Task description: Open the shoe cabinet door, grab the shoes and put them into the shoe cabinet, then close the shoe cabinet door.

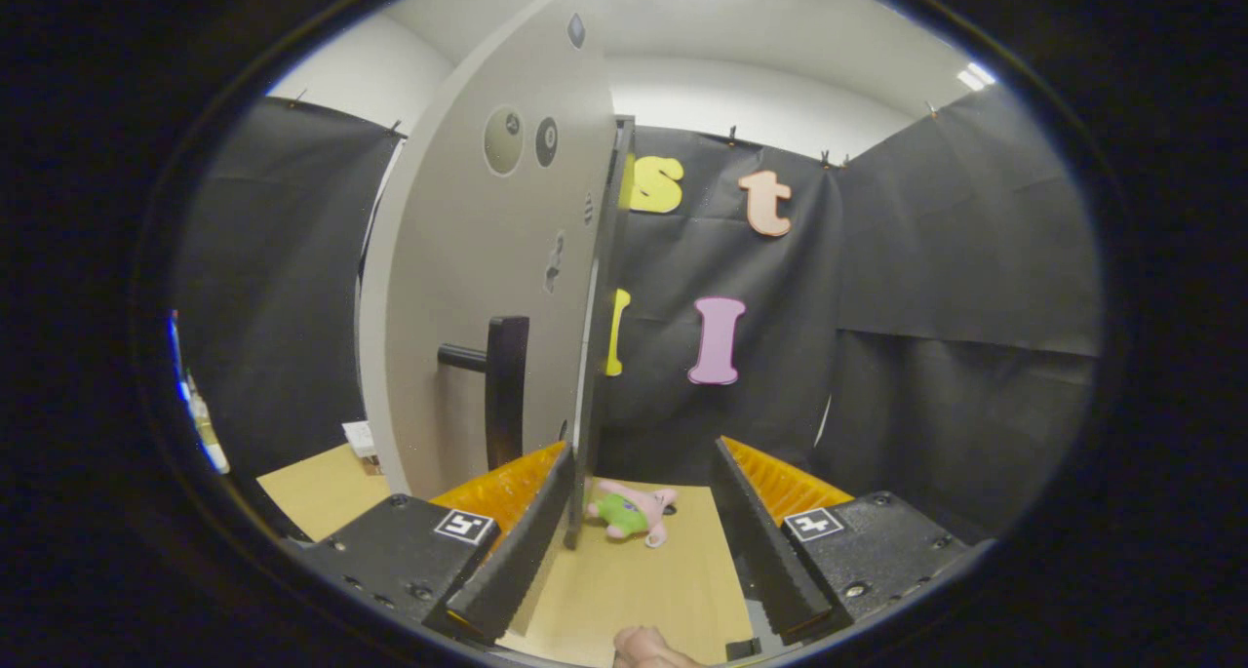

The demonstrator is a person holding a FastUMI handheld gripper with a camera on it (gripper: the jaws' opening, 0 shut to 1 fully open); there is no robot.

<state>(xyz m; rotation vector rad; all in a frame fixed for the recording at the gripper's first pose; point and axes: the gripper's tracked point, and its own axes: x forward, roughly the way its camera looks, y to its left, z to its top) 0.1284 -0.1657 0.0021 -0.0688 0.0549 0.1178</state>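
From the gripper view, the gripper [643, 512] has its two fingers spread well apart, and nothing is pressed between them. The cabinet door [478, 288] stands tall just ahead and to the left, seen almost edge-on: its free edge [590, 356] runs straight up and down, and the foot of that edge comes down right at the tip of the left finger [531, 512]. Whether the finger is touching the edge or only sitting close beside it, I cannot tell. The right finger [756, 522] stands clear, well to the right of the door.

So the relation that matters is this: the door's long axis is upright, its thin edge points back toward the gripper, and its broad face lies off to the left of the fingers. A dark bar handle [502, 385] juts from that face, also upright, just beyond the left finger. To my eye the door is part-way through its swing; which way it goes next I would not claim to know.

The door is a plain pale grey panel with a few round fittings high up. On the wooden tabletop [643, 590], beyond the fingers and between them, lies a small pink-and-green plush toy [632, 514]. I could not pick out any shoes with certainty. A fingertip [643, 647] of the person shows nearest the camera.
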